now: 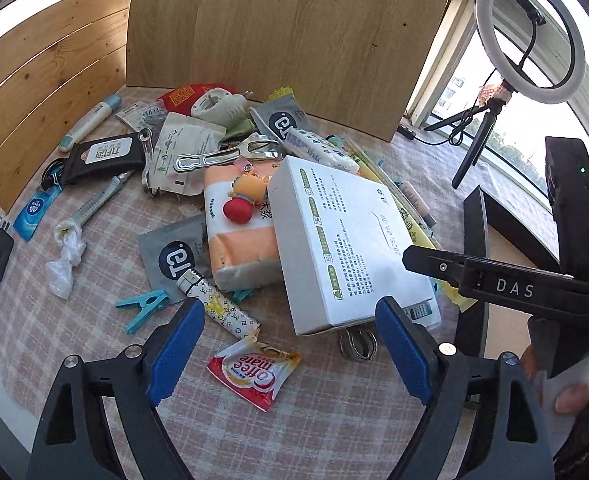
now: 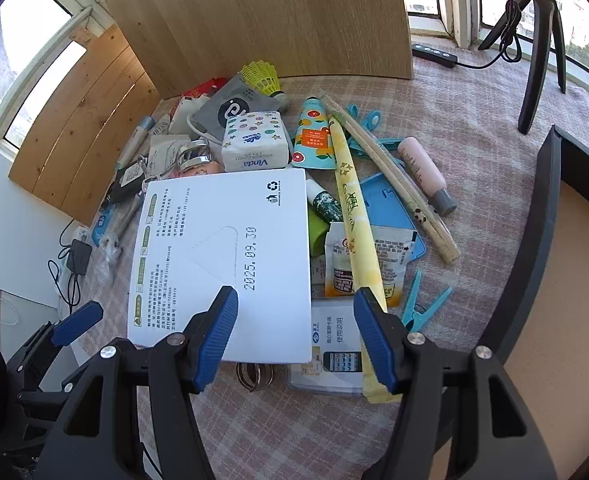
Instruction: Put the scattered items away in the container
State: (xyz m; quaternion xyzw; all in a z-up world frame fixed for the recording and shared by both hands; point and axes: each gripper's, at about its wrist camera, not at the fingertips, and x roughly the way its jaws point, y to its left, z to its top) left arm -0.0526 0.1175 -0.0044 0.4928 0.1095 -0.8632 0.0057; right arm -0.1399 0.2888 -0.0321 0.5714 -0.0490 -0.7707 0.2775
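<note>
Many small items lie scattered on a checked tablecloth (image 1: 326, 432). A white box (image 1: 350, 240) printed 2025.09.30 lies on top of the pile; it also shows in the right wrist view (image 2: 222, 256). My left gripper (image 1: 290, 344) is open and empty, above a coffee-mate sachet (image 1: 254, 372) near the box's front edge. My right gripper (image 2: 294, 336) is open and empty, at the box's near right corner above a clear card case (image 2: 334, 356). It shows from the side in the left wrist view (image 1: 414, 258). The black container (image 2: 542, 248) with a tan floor stands at the right.
An orange tissue pack (image 1: 238, 240), a Vinda tissue pack (image 2: 254, 148), a yellow paper sleeve (image 2: 354, 220), chopsticks (image 2: 394, 176), a pink tube (image 2: 422, 168), blue clips (image 2: 422, 308) and a lighter (image 1: 222, 308) surround the box. Wooden boards (image 1: 274, 32) stand behind. A ring light tripod (image 1: 478, 136) stands far right.
</note>
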